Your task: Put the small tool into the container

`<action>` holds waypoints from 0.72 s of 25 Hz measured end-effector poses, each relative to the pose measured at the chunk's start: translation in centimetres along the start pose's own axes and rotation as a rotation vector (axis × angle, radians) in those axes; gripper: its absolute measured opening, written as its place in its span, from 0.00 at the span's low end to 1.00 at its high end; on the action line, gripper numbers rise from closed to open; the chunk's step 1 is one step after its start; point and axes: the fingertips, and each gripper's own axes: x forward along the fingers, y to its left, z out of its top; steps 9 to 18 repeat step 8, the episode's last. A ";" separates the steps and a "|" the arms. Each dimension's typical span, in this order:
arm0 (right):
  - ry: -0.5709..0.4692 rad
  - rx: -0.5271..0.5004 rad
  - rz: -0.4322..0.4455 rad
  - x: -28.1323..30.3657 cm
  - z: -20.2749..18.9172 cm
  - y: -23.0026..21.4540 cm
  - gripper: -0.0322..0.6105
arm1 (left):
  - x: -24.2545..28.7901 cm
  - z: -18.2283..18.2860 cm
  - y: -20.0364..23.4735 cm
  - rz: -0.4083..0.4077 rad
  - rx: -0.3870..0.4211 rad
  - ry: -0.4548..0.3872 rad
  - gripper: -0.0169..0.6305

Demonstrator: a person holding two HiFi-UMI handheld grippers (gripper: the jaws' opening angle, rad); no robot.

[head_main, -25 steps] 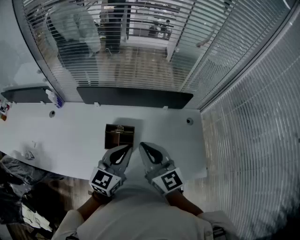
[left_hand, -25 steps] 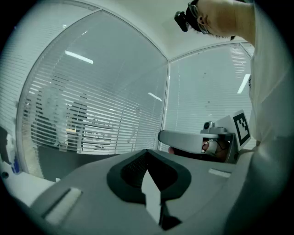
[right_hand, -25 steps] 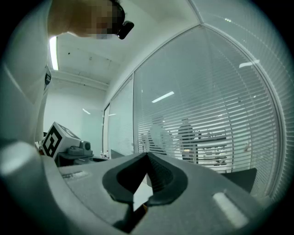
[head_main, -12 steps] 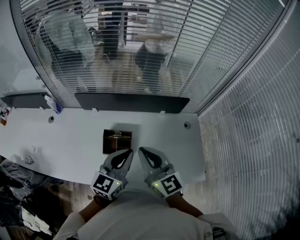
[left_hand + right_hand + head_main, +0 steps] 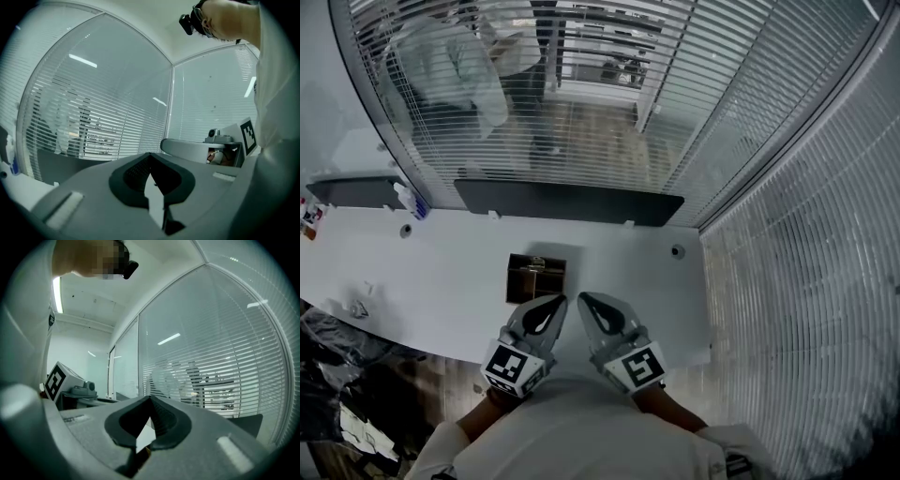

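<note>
A dark brown open container [image 5: 535,278] stands on the white table [image 5: 441,281], just beyond my two grippers. A small pale metallic item [image 5: 534,265] shows at its far rim; I cannot tell what it is. My left gripper [image 5: 555,303] is shut and empty, held low by the person's body at the table's near edge. My right gripper [image 5: 584,300] is beside it, also shut and empty. The left gripper view has its jaws [image 5: 150,156] closed and aimed up at the blinds. The right gripper [image 5: 150,399] points the same way, so neither gripper view shows the container.
A black panel [image 5: 567,199] runs along the table's far edge below a glass wall with blinds. Round cable holes [image 5: 677,251] [image 5: 405,229], a small bottle [image 5: 411,200] and small bits [image 5: 358,309] lie on the table. The table's right edge [image 5: 709,309] is close.
Both grippers stay shut in about the same place. The head view has shifted slightly, and people behind the glass wall have moved.
</note>
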 end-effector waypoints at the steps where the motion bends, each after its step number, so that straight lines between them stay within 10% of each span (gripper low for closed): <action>1: -0.002 0.001 0.003 0.0 -0.1 -0.1 0.05 | 0.1 -0.1 0.0 0.002 -0.002 0.001 0.03; 18: -0.028 -0.008 0.012 -0.8 1.2 -0.3 0.05 | 0.4 0.1 -0.7 0.012 0.017 -0.008 0.03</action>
